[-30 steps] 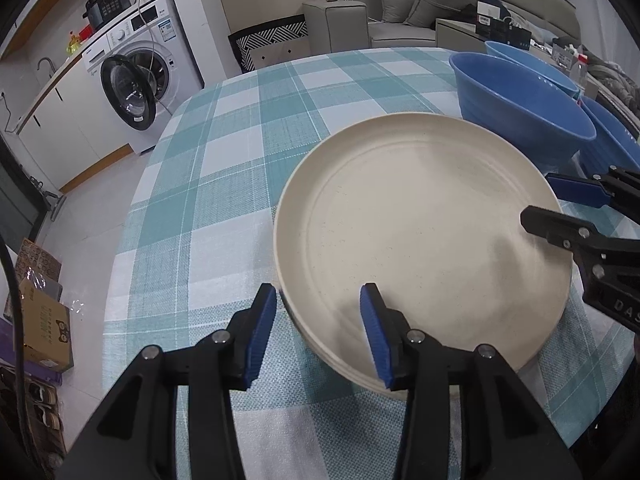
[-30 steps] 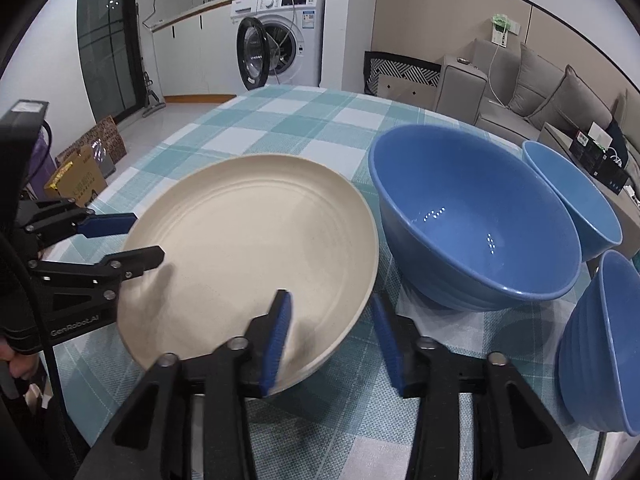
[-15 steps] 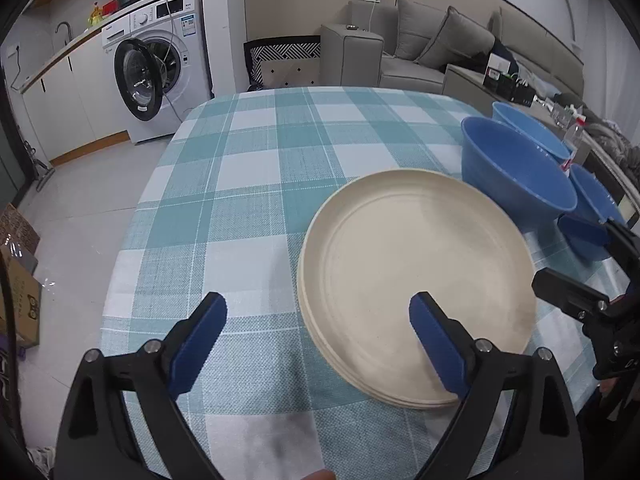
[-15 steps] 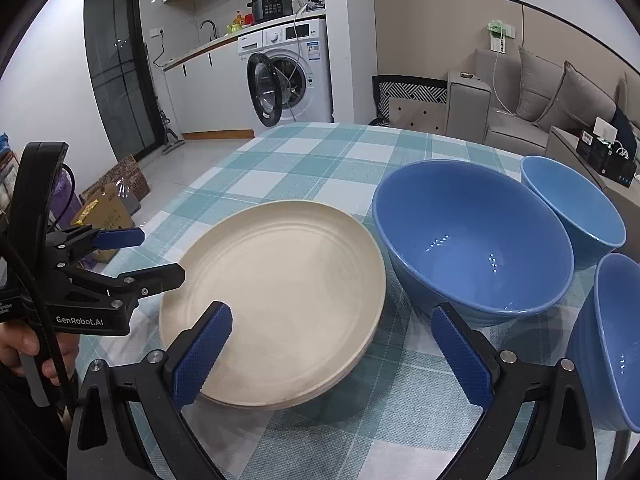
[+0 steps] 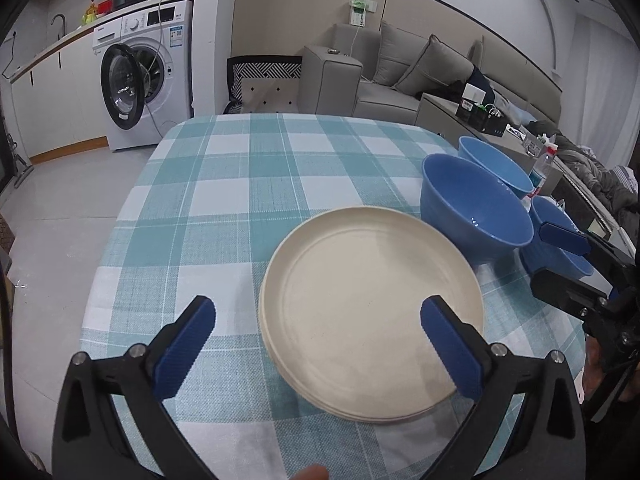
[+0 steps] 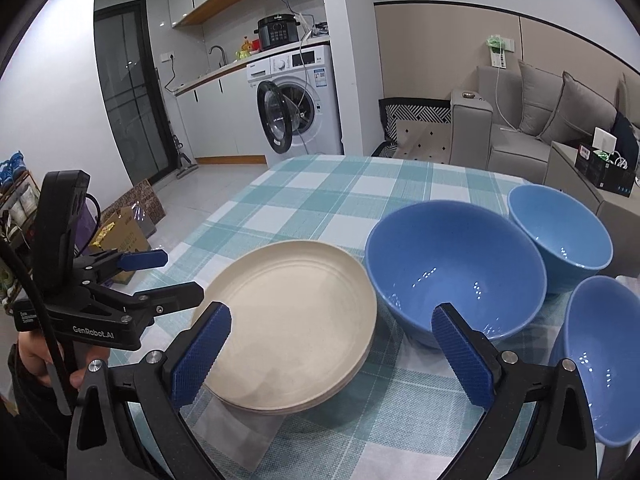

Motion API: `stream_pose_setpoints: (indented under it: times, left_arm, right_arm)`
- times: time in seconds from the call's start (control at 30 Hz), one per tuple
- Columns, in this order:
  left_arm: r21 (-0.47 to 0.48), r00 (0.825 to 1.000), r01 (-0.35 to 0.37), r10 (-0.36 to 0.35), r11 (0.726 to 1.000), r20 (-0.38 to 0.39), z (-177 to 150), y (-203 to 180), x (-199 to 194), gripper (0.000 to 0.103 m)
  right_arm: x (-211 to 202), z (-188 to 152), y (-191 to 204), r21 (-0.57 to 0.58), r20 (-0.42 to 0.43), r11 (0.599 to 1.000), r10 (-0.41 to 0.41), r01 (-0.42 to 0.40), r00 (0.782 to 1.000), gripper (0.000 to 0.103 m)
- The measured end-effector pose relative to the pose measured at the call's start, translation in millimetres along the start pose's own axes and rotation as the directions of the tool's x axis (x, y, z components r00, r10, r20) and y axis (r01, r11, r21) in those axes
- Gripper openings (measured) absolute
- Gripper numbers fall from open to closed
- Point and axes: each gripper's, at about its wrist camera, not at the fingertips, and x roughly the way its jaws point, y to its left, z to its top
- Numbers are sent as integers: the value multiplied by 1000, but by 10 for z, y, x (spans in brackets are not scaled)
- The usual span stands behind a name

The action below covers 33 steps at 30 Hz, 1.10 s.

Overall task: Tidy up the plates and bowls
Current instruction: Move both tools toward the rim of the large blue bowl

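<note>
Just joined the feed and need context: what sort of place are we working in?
Most likely a small home, kitchen and living area in one: a washing machine under a counter, a grey sofa, and a checked-cloth table.

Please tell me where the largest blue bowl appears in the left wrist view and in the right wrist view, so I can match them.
Left wrist view: the largest blue bowl is right of centre, just behind the cream plate stack.
Right wrist view: it sits in the centre-right, directly right of the plates.
Shared landmark: the washing machine with its door open, beyond the table.
</note>
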Motion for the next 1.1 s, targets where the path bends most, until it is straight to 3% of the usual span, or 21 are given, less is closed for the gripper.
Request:
stream_pose_setpoints:
  times: [0.5, 0.87, 1.1]
  left_arm:
    - [33, 995, 8, -12, 999, 98, 407, -242, -125, 103]
    - [101, 983, 1, -20, 995, 182, 831, -632, -201, 103]
    - [97, 980, 34, -52, 995, 190, 1092, -788, -90, 103]
  right_arm:
    - [-598, 261, -221, -16, 110, 999, -48, 50, 993, 102]
    - [-1216, 490, -688, 30, 215, 990, -140, 137, 966, 102]
    - [-1481, 570, -960, 51, 228, 982, -190, 183, 955, 102]
